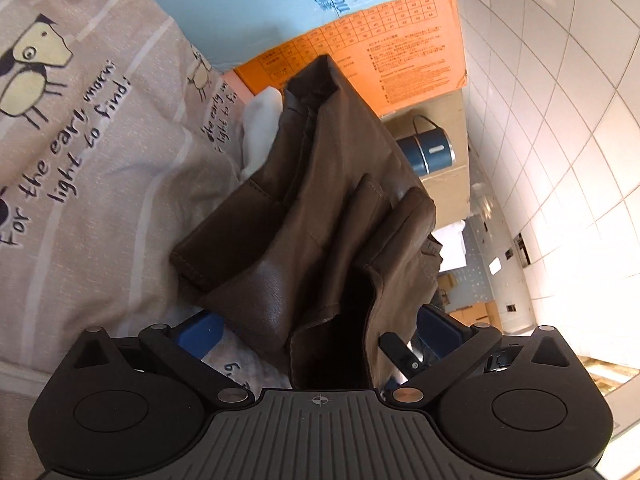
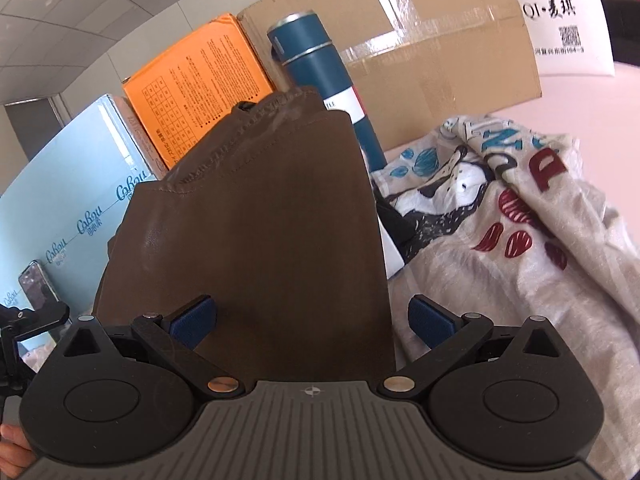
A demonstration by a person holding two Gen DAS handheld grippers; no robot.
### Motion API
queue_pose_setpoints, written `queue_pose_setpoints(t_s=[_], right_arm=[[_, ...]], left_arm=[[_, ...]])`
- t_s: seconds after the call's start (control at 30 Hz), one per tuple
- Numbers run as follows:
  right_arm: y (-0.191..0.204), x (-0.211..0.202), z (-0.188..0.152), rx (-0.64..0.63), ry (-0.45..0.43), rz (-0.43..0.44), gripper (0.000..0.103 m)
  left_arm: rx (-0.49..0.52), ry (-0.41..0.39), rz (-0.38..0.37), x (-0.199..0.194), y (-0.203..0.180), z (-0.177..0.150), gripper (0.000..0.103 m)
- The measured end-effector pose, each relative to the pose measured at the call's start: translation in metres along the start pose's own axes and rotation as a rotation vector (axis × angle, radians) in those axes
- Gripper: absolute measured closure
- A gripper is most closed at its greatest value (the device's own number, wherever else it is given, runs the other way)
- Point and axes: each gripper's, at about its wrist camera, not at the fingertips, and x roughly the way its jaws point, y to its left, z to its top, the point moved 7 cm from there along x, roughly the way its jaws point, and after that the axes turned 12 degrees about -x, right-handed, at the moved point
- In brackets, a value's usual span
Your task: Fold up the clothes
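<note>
- The left gripper [image 1: 316, 340] has its blue-padded fingers [image 1: 200, 334] spread wide; the brown garment [image 1: 320, 216] hangs bunched in the gap between them, and neither pad visibly presses on the cloth
- In the left wrist view the brown garment shows folds, seams and a hem, and lies partly over a grey printed sheet [image 1: 88, 152] with bird drawings and dark lettering
- A bit of white cloth [image 1: 260, 120] shows just beside the garment's upper edge
- Beyond the garment stand an orange box [image 1: 400, 56], a light blue box [image 1: 248, 4] and a dark blue flask [image 1: 424, 152] against a cardboard box [image 1: 448, 184]
- The right gripper [image 2: 312, 320] is likewise spread, its blue fingers [image 2: 432, 322] well apart; the brown garment [image 2: 256, 216] fills the space between them as a broad flat panel, covering part of the left pad
- To the right of it lies a crumpled grey printed shirt [image 2: 520, 248] with red and blue marks, touching the garment's edge
- Behind stand the dark blue flask [image 2: 316, 68], the orange box [image 2: 200, 80], the light blue box [image 2: 76, 184] and the cardboard box [image 2: 440, 40]
- A white bag [image 2: 560, 20] with printed characters sits at the upper right
</note>
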Motion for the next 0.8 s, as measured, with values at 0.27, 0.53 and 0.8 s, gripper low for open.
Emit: queue_pose_setpoints(t_s=[0.27, 0.53, 0.8], right_arm=[[0.017, -0.012, -0.018, 0.124, 0.103, 0.241, 0.0], [0.06, -0.037, -0.029, 0.272, 0.101, 0.394, 0.013], [0.073, -0.014, -0.039, 0.393, 0.18, 0.267, 0.076]], left_arm=[[0.002, 0.02, -0.026, -0.008, -0.004, 0.003, 0.0], [-0.041, 0.024, -0.101, -0.001, -0.002, 0.005, 0.0], [-0.062, 0.023, -0.173, -0.008, -0.002, 0.01, 0.0]])
